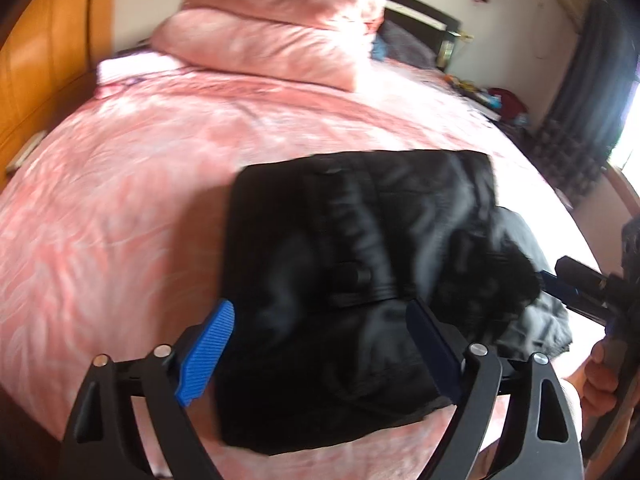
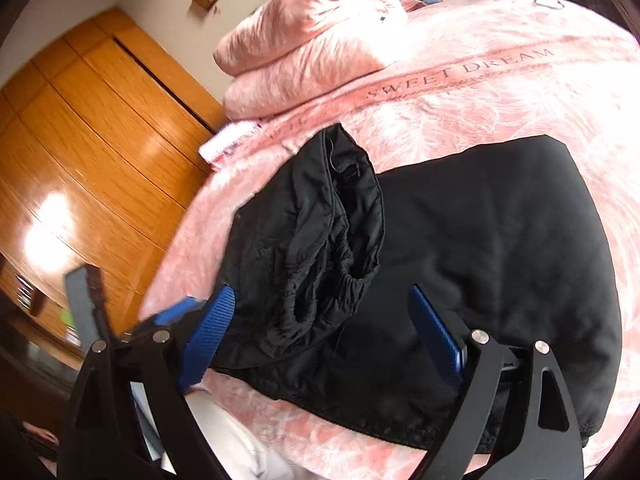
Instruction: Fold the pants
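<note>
Black pants [image 1: 352, 280] lying folded into a thick rectangular bundle on the pink bed cover [image 1: 120, 208], near its close edge. Elastic waistband [image 2: 320, 248] doubled over on top, bunched and gathered, in the right wrist view. Left gripper [image 1: 320, 344] hovering above the bundle, jaws wide, nothing between them. Right gripper [image 2: 320, 332] likewise over the pants, jaws wide and empty. Stacked pink pillows [image 1: 276, 28] at the far end of the bed. Wooden wardrobe [image 2: 88, 152] beside the bed. Words "SWEET DREAM" [image 2: 460, 76] printed across the cover.
</note>
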### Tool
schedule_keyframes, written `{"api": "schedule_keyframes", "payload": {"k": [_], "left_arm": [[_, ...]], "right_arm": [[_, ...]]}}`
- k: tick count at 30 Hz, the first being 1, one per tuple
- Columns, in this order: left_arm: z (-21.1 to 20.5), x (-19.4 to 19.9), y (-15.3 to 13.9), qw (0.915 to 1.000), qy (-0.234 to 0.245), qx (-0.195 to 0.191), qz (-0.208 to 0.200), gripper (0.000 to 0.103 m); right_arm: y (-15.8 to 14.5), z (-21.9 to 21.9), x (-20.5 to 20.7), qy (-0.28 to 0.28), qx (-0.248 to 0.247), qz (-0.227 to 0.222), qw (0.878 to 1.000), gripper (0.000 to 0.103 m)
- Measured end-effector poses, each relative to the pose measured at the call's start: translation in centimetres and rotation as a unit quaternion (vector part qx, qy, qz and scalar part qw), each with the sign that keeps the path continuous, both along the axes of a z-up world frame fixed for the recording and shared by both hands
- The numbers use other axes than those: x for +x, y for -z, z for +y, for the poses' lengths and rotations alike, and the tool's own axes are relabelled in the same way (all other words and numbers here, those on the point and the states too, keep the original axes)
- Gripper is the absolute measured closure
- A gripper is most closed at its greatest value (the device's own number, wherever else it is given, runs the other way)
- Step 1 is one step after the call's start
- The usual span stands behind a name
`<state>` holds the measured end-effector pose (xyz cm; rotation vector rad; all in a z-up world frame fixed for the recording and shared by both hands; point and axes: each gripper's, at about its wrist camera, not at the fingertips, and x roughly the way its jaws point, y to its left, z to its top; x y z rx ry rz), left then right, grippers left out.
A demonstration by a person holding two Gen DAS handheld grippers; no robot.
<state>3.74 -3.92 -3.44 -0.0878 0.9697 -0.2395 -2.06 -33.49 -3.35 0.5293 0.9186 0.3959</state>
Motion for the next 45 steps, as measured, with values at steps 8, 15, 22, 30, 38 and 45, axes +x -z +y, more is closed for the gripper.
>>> {"api": "schedule_keyframes", "payload": {"k": [8, 15, 22, 30, 38, 45], "left_arm": [[3.2, 0.7, 1.1, 0.9982, -0.053, 0.020, 0.019, 0.004], [4.5, 0.6, 2.0, 0.9968, -0.068, -0.003, 0.042, 0.004], [5.5, 0.6, 2.7, 0.9939, -0.087, -0.021, 0.064, 0.004], [6.3, 0.4, 2.2, 0.9899, -0.111, -0.053, 0.072, 0.004], [2.5, 0.7, 0.1, 0.9960, -0.064, -0.045, 0.043, 0.004], [-2.8, 1.4, -0.7, 0.9994, -0.011, -0.019, 0.025, 0.004]], "right_arm": [[1.0, 3.3, 1.5, -0.014, -0.048, 0.014, 0.999, 0.015], [1.9, 5.8, 2.0, -0.023, -0.139, 0.005, 0.990, 0.052], [0.3, 6.1, 1.6, -0.041, -0.163, -0.027, 0.985, 0.074], [-4.9, 4.0, 1.4, -0.050, -0.103, -0.070, 0.991, 0.076], [-8.2, -1.5, -0.5, -0.011, -0.097, -0.087, 0.991, 0.076], [-7.3, -6.6, -2.0, 0.028, -0.133, -0.059, 0.989, 0.076]]}}
